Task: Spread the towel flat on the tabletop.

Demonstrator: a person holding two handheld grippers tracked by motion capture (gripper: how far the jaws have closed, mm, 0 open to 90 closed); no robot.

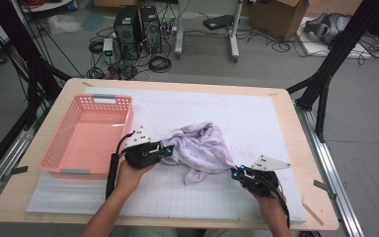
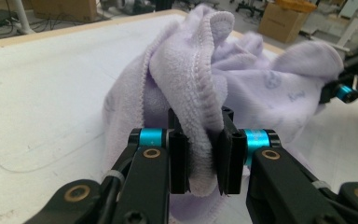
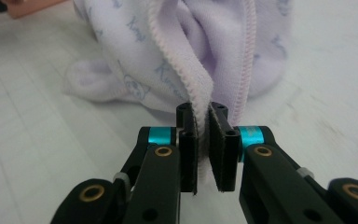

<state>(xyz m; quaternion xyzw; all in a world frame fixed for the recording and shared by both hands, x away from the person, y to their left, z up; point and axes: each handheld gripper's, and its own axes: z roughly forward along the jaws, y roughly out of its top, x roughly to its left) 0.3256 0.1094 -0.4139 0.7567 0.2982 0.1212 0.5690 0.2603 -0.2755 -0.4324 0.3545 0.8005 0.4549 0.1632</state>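
A crumpled lilac towel (image 1: 200, 148) lies on the white mat in the middle of the table. My left gripper (image 1: 169, 148) is at the towel's left side, its pads pressed on a thick hemmed fold (image 2: 204, 140). My right gripper (image 1: 235, 173) is at the towel's lower right corner, shut on a thin stitched edge (image 3: 201, 126). In the left gripper view the towel (image 2: 261, 79) bunches up beyond the jaws, and the right gripper (image 2: 349, 88) shows at its far right. In the right gripper view the towel (image 3: 168, 51) hangs in folds above the jaws.
An empty pink plastic basket (image 1: 64, 143) stands at the left of the table, next to my left hand. The white gridded mat (image 1: 256, 113) covers most of the wooden tabletop (image 1: 296, 128). Cables, computer towers and boxes sit on the floor beyond the far edge.
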